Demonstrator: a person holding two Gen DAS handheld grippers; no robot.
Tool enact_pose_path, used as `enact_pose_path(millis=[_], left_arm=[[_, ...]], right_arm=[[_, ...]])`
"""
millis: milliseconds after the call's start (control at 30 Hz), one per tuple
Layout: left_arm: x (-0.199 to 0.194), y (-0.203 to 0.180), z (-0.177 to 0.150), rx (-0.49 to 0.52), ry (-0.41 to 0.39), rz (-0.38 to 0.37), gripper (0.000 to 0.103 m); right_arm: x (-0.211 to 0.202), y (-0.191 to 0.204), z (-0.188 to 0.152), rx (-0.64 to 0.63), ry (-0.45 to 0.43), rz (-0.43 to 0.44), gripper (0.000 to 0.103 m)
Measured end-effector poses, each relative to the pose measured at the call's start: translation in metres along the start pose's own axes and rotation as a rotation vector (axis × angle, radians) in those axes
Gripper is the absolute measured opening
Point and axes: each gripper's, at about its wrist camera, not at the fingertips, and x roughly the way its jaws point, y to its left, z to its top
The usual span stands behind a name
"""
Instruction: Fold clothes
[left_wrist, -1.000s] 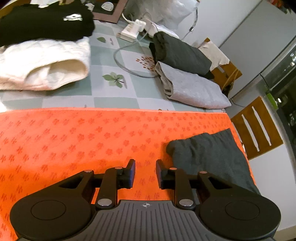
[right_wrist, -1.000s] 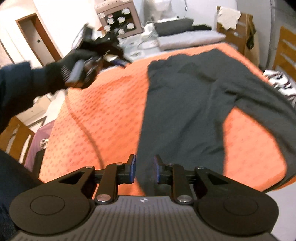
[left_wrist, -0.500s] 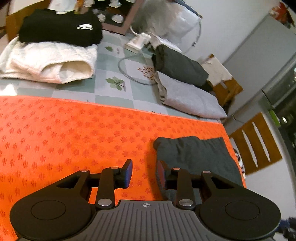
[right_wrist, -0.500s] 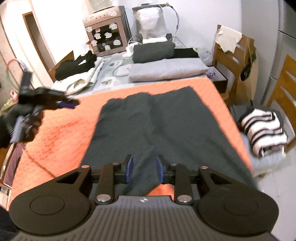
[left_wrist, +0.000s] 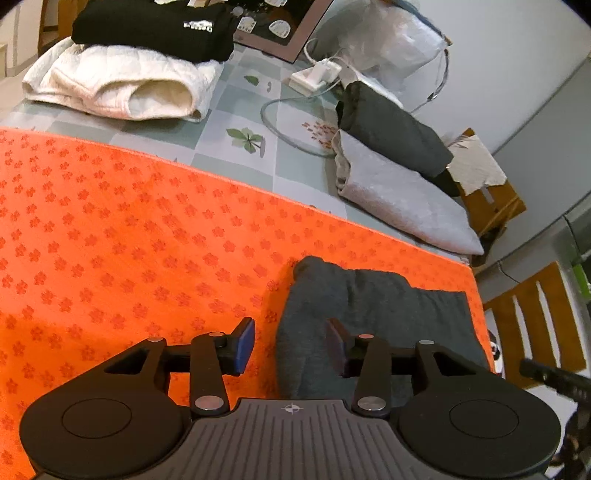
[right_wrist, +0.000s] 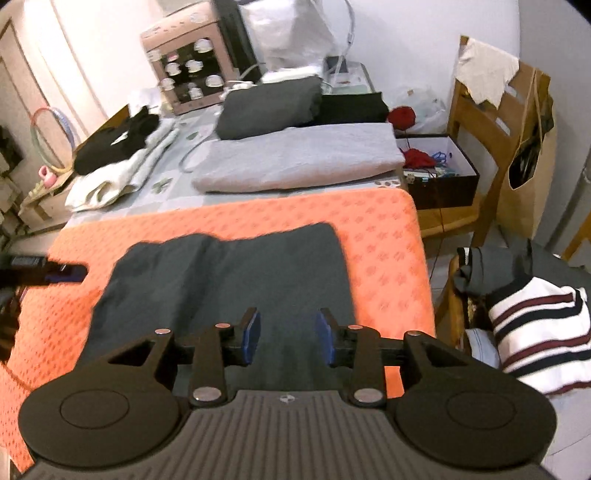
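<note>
Left wrist: left gripper (left_wrist: 290, 341) angled down over dark garment (left_wrist: 373, 317), jaws just opening, empty; right gripper (right_wrist: 288, 338) likewise.

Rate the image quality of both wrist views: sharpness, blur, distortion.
Left wrist view: sharp; flower print on the orange mat is crisp, though fisheye bends the mat's far edge. Right wrist view: softer, motion smear along the edges of the dark garment and on the left gripper at the frame's left edge; strong fisheye curve in the wall and chair.

orange mat (left_wrist: 129, 240) bare left, folded stacks (left_wrist: 399, 177) behind
</note>
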Motion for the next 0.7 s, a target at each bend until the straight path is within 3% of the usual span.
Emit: enact_pose_path(millis=[200, 433, 467, 500, 533, 567, 700], left_arm=[[0.024, -0.007, 0.004, -0.022, 0.005, 0.057, 0.046], [0.052, -0.016, 0.013, -0.036, 0.010, 0.077, 0.047], [0.054, -0.017, 0.012, -0.032, 0.004, 0.080, 0.046], [0.056, -0.019, 0.011, -0.027, -0.002, 0.084, 0.040], [0.058, -0.020, 0.010, -0.015, -0.008, 0.088, 0.026], [0.058, -0.023, 0.009, 0.002, -0.014, 0.093, 0.005], [0.048, -0.035, 0.017, 0.045, -0.104, 0.095, 0.005]], right_arm=[[0.052, -0.031, 0.026, 0.032, 0.029, 0.011, 0.049], [0.103, -0.042, 0.042, 0.024, 0.088, 0.024, 0.048], [0.108, -0.041, 0.042, 0.017, 0.095, 0.028, 0.044], [0.110, -0.040, 0.042, 0.010, 0.099, 0.035, 0.025], [0.111, -0.039, 0.041, -0.001, 0.104, 0.042, 0.013], [0.110, -0.038, 0.041, -0.011, 0.098, 0.044, 0.003], [0.090, -0.038, 0.055, -0.051, 0.006, 0.020, 0.002]])
